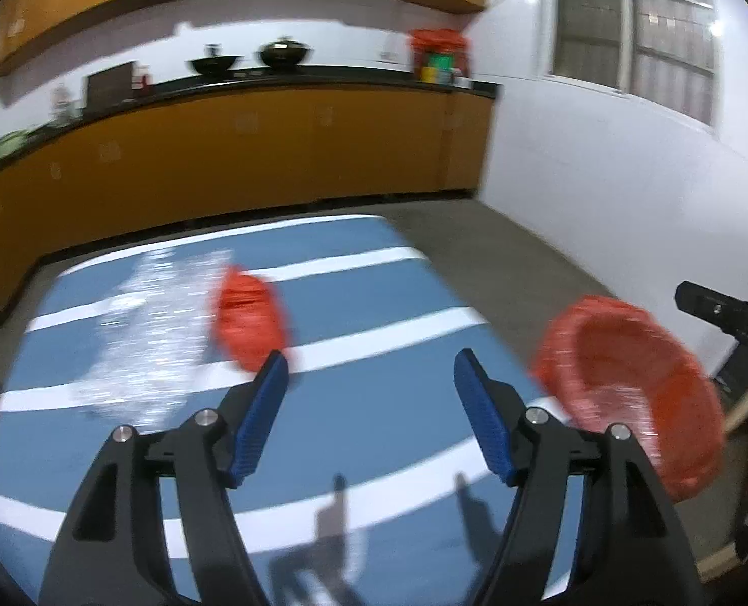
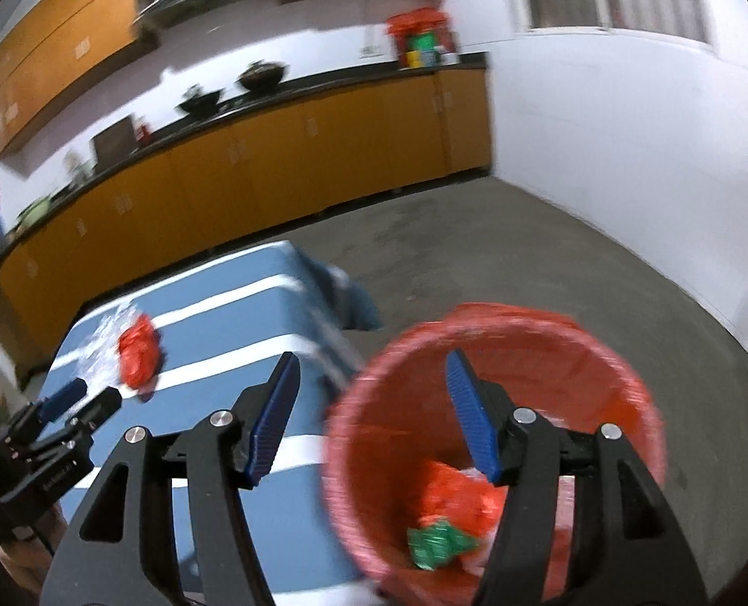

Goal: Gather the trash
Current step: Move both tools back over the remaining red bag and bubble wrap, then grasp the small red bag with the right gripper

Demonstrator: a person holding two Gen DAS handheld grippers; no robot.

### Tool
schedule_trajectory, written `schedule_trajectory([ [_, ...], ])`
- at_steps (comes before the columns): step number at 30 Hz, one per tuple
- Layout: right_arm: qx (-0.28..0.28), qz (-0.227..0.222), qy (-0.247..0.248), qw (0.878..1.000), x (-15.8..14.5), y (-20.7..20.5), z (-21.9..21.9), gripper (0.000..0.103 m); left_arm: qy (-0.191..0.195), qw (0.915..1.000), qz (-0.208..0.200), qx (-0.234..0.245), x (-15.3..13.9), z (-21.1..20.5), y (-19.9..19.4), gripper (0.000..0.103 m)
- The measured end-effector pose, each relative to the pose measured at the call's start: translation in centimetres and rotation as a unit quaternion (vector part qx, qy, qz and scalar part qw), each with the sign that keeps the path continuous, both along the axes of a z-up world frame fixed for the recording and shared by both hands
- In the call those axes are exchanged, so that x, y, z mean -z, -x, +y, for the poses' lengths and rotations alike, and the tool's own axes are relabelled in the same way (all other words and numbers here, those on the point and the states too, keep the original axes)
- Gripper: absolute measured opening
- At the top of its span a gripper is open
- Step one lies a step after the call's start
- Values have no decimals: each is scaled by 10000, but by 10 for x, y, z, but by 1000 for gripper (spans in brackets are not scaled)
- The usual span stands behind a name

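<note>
A crumpled red wrapper [image 1: 249,322] lies on the blue, white-striped tabletop [image 1: 374,419], beside a sheet of clear plastic film [image 1: 157,333]. My left gripper [image 1: 371,373] hovers open over the table, nothing between its blue pads; the wrapper sits just beyond its left fingertip. To the right stands a red-lined waste bin [image 1: 626,394]. In the right wrist view my right gripper [image 2: 371,368] is open and empty above the bin [image 2: 500,353], which holds red trash [image 2: 455,500] and a green wrapper [image 2: 437,545]. The red wrapper [image 2: 139,351] and left gripper [image 2: 78,399] show at left.
Orange cabinets under a dark counter [image 1: 273,151] run along the far wall, with two black woks [image 1: 253,58] and a red-topped rack [image 1: 437,58]. A white wall with a window [image 1: 636,25] stands at right. Grey floor [image 2: 525,262] surrounds the table.
</note>
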State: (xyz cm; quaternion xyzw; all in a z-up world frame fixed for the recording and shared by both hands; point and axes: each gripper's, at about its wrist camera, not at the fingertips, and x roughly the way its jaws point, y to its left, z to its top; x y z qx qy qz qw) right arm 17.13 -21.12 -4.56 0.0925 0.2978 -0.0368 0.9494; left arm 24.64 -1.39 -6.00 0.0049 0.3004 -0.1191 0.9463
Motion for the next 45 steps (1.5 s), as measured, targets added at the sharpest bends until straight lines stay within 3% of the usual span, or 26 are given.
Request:
schedule_trajectory([
  [10,-1222,249,179,9920,19,-77,129,61,-163,9897,5,-1424,10,124,0,72],
  [19,-1802,568,248,9817,50,-137,207,61,11,9797,118,-2001,24,190,3,73],
  [31,-1863,1107,481,9751,77,-173,227,60,154,9759,141,-2171,28,209,-6,73],
  [34,-1876,1127,459,9747,80,-172,224,53,164,9765,165,-2143,29,206,-10,73],
  [40,-1740,1087,464,9776,77,-157,204,49,174,9796,177,-1993,29,192,-21,74],
  [45,-1460,1091,354,9826,78,-137,168,49,61,9850,184,-1713,29,167,-39,81],
])
